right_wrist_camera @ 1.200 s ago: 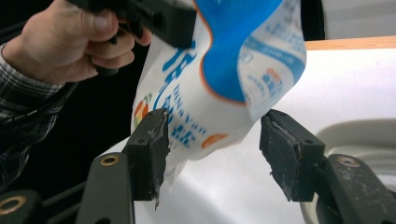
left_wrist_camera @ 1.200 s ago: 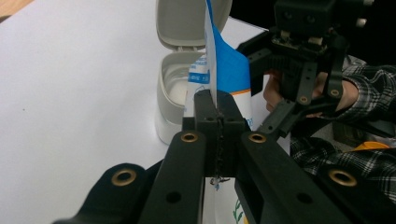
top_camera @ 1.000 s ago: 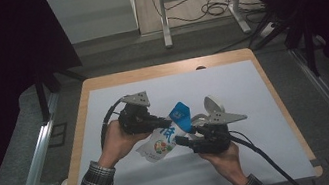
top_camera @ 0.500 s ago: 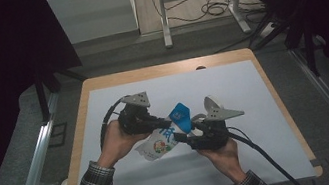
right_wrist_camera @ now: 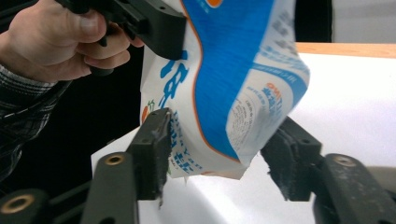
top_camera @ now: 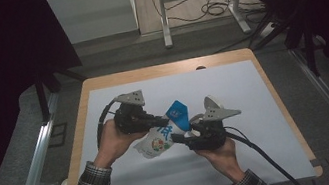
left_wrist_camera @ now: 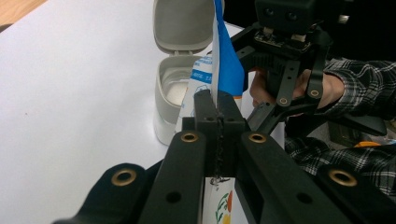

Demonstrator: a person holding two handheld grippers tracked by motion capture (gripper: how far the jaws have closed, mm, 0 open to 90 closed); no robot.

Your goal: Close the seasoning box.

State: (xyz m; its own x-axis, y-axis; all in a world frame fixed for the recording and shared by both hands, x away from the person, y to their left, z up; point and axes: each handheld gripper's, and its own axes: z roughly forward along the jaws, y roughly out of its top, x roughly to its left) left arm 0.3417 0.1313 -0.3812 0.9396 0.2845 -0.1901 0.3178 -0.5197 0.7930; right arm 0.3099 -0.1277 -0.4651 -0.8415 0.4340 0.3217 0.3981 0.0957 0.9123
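my left gripper is clamped tight on the edge of the blue and white pouch, lifted above the middle of the table, nearer its front edge. on the right, my right gripper has its jaws spread around the pouch's lower end, just been closing, one pad touching, the other apart. a small grey box stands open just behind.

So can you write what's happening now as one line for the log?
left gripper: shut on pouch | right gripper: jaws just closing around pouch, open | white flip-lid tub: lid up, behind pouch
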